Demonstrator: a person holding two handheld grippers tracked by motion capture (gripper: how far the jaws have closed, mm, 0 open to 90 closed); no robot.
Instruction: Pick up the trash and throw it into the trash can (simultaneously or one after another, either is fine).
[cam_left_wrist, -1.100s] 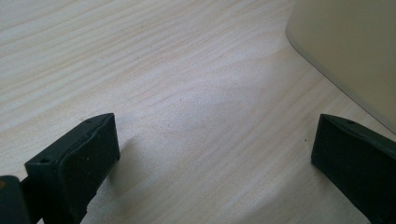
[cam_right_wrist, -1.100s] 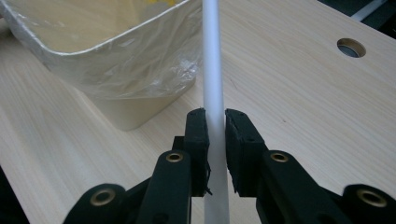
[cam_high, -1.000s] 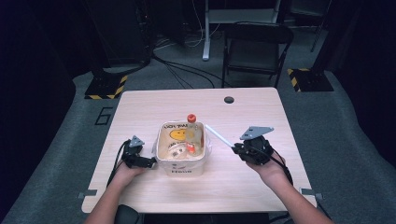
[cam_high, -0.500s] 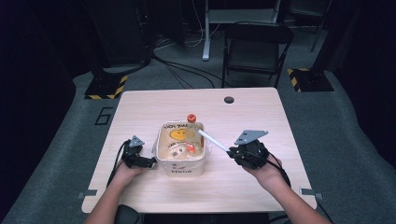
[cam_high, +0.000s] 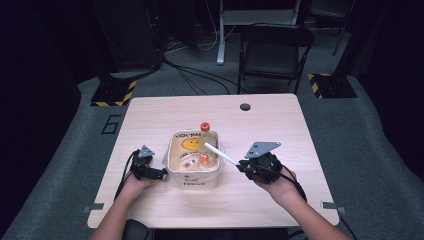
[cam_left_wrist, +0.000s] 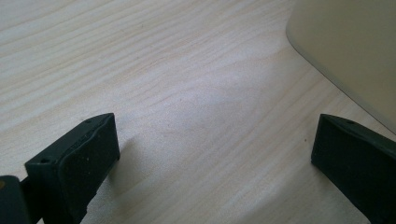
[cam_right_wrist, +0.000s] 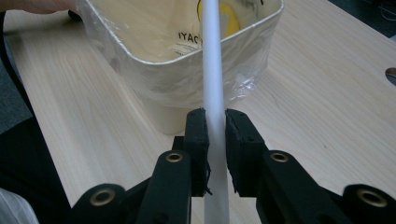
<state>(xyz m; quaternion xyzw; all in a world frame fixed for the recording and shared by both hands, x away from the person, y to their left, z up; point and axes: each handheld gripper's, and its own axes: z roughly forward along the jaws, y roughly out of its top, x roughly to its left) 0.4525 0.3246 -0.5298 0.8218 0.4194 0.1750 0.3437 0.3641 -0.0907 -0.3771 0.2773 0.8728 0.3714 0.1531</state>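
A: Two grippers in the high view. Right gripper (cam_high: 243, 165) sits just right of the cream container (cam_high: 194, 176), its jaws clamped on a white straw (cam_high: 218, 153).

B: Confirmed from the right gripper view: both pads press the straw (cam_right_wrist: 212, 74) from either side, and it runs straight up between them. The right gripper (cam_right_wrist: 215, 126) is closed on it, with no gap visible.

A: Where does the straw's far end sit?

B: High view: it slants up and left from the jaws, crosses the container's right rim and ends over the inside, near the orange-capped bottle (cam_high: 205, 127) at the back edge. Can't tell if the tip touches anything in there.

A: Left side?

B: Left gripper (cam_high: 161, 174) is low on the wooden table (cam_high: 280, 130), just beside the container's left wall. Left gripper view: its jaws stand wide apart with bare table (cam_left_wrist: 177, 84) between them. The left gripper (cam_left_wrist: 215, 154) holds nothing. The container wall (cam_left_wrist: 355, 51) is close by the right-hand jaw in that view; contact unclear.

A: Container contents?

B: Yellow smiley print and a label on the inner lining, plus something small and orange (cam_high: 203, 159) near the middle. Too small to identify. Clear film hangs crumpled on the outside wall facing the right gripper (cam_right_wrist: 233, 88).
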